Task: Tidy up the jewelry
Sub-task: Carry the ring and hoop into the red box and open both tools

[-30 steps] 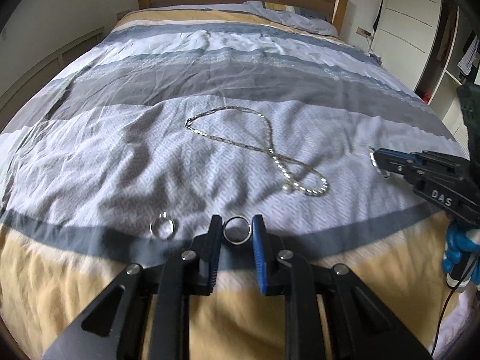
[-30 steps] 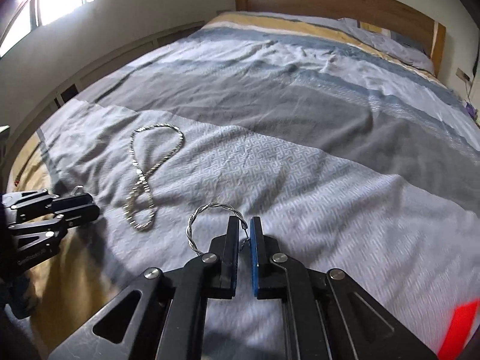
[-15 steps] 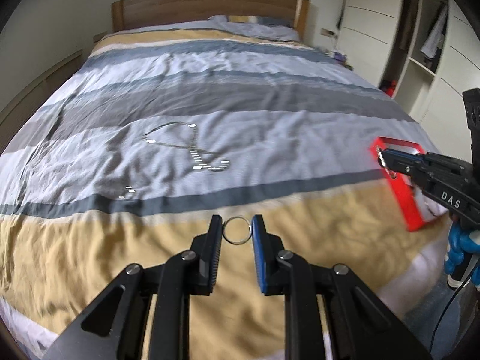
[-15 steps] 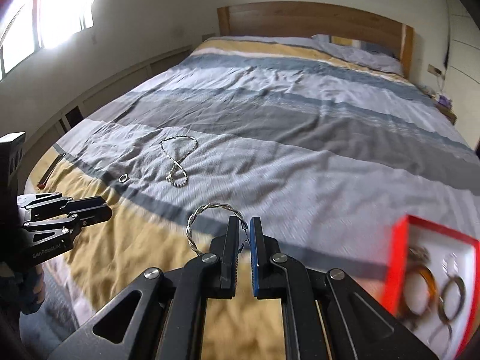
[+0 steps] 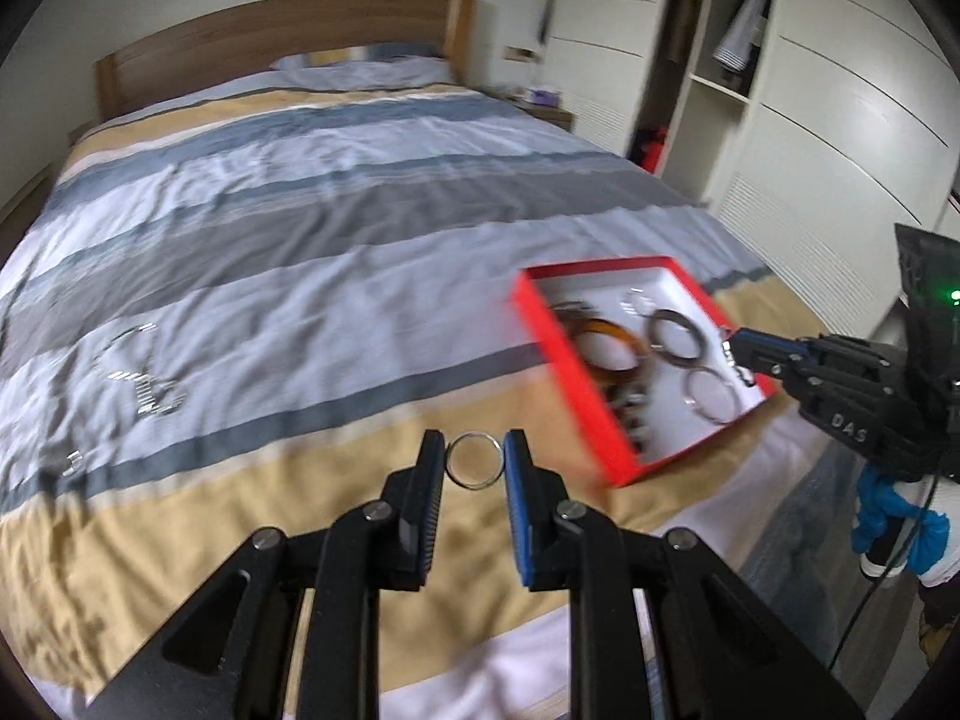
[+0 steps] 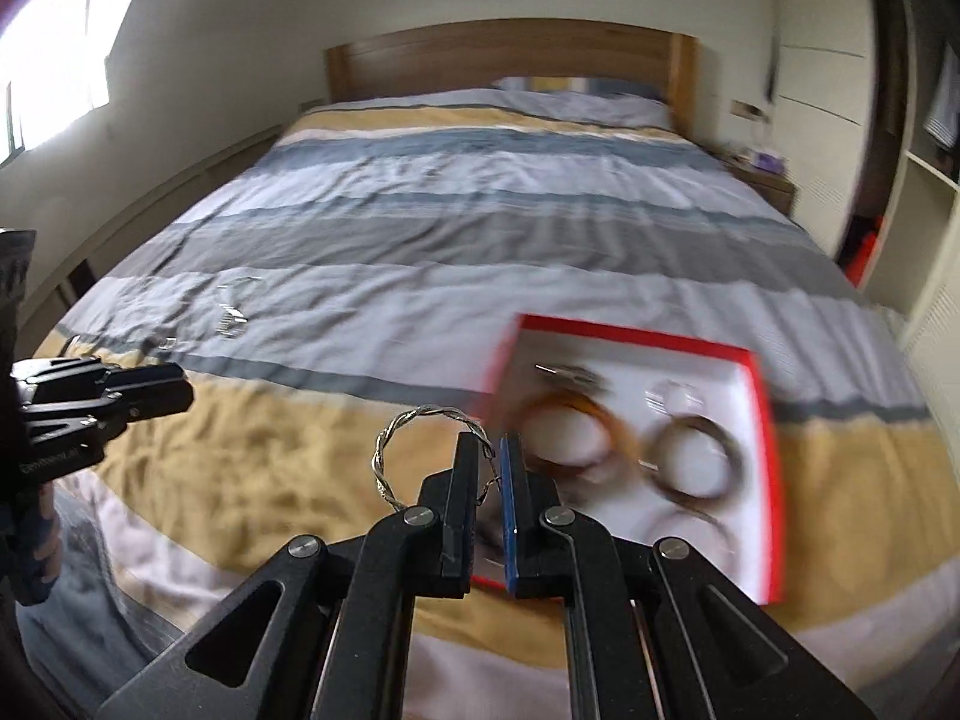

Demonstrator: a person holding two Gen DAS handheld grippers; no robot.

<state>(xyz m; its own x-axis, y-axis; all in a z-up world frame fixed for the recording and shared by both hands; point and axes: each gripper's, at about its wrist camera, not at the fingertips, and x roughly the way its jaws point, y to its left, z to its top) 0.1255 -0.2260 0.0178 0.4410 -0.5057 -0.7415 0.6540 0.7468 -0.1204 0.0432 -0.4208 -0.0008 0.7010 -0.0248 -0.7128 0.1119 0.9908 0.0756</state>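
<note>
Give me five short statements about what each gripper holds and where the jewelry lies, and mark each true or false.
1. The left gripper holds a plain silver ring between its fingers. True.
2. The right gripper is empty. False: it is shut on a twisted silver bangle.
3. The red box already holds several bangles. True.
4. A chain necklace lies on the bedspread, outside the box. True.
5. The red box sits on the floor. False: it rests on the bed, near its foot.
</note>
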